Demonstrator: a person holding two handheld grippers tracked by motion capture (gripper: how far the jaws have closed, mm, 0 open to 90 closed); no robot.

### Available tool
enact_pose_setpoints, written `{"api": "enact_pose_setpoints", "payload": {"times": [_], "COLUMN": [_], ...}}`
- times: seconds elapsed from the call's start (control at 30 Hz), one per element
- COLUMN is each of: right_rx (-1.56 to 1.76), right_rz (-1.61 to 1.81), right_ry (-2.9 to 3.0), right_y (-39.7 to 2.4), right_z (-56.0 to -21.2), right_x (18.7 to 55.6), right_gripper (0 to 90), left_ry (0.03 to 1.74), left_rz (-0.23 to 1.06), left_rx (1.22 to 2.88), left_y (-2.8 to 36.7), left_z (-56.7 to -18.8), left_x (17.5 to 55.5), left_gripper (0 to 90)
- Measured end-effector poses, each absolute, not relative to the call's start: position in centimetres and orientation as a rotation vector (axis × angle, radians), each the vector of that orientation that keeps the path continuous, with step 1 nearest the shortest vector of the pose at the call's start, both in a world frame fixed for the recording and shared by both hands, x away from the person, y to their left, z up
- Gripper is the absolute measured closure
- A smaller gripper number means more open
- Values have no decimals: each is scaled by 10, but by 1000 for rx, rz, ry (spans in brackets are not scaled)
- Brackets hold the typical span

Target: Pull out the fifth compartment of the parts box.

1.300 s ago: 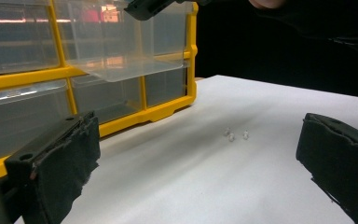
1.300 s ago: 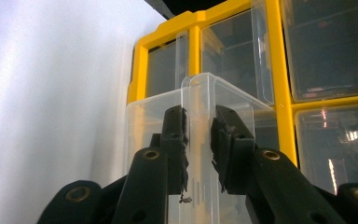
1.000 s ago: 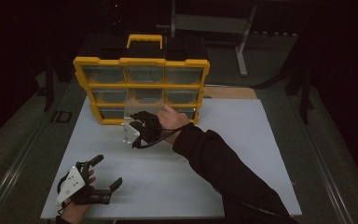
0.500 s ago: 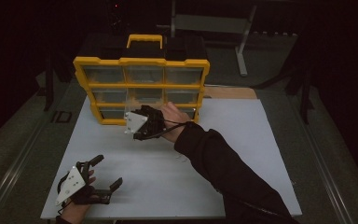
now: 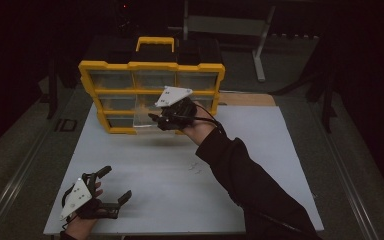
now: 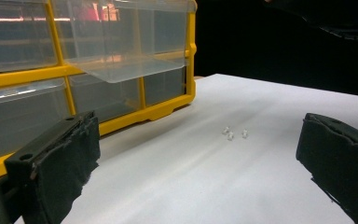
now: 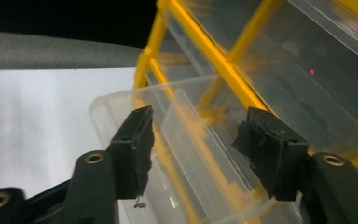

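Overhead, a white table (image 5: 280, 150) sits in a dark room, with a yellow organizer case (image 5: 150, 67) standing upright at its far edge, handle on top, showing a grid of clear plastic drawers. One clear drawer (image 5: 147, 116) from the middle column sticks out of the case toward the person. The right gripper (image 5: 155, 120), held in a hand whose black sleeve (image 5: 250, 185) reaches across the table from the lower right, is at this drawer. In the right gripper view its two black jaws stand apart on either side of the drawer's (image 7: 177, 140) clear front wall; whether the pads actually touch the plastic is hard to tell, as the picture is tilted and blurred. The yellow frame of the case (image 7: 205, 51) runs diagonally behind.

The left gripper (image 5: 115, 187) rests near the front left corner of the table, well apart from the case, its jaws spread wide. In the left gripper view, three tiny clear pieces (image 6: 233, 134) lie close together on the bare white surface between the jaws, farther off, and the pulled-out drawer (image 6: 126, 70) juts from the case (image 6: 168, 109) at upper left.
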State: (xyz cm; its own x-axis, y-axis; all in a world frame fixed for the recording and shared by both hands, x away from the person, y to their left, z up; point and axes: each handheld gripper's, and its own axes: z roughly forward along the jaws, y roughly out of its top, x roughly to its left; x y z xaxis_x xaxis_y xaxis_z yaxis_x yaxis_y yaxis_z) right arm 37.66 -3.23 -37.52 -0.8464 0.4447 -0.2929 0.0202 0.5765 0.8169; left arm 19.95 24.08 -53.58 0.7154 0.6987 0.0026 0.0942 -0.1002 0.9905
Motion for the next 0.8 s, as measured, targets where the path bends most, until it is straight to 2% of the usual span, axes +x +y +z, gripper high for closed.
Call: {"api": "enact_pose_setpoints", "payload": {"times": [0.07, 0.33, 0.37, 0.47, 0.57, 0.8], "right_rx": [416, 545, 589, 620, 677, 735], "right_rz": [1212, 1267, 1288, 1298, 1290, 1289], "right_ry": [2338, 2344, 2328, 2313, 2283, 2270], "right_y": [-37, -53, -60, -65, -72, -86], "right_z": [-376, -379, -379, -379, -381, -384], "right_x": [379, 383, 383, 382, 380, 377], "right_gripper": [362, 302, 268, 243, 135, 94], "left_ry": [655, 658, 658, 659, 659, 662], "left_rz": [575, 574, 573, 573, 575, 575], "left_rx": [1615, 1617, 1617, 1618, 1617, 1621], "left_y": [240, 241, 241, 241, 241, 240], "left_z": [-536, -536, -536, -536, -536, -537], "left_x": [199, 200, 200, 200, 200, 200], "left_gripper": [0, 0, 0, 0, 0, 0]}}
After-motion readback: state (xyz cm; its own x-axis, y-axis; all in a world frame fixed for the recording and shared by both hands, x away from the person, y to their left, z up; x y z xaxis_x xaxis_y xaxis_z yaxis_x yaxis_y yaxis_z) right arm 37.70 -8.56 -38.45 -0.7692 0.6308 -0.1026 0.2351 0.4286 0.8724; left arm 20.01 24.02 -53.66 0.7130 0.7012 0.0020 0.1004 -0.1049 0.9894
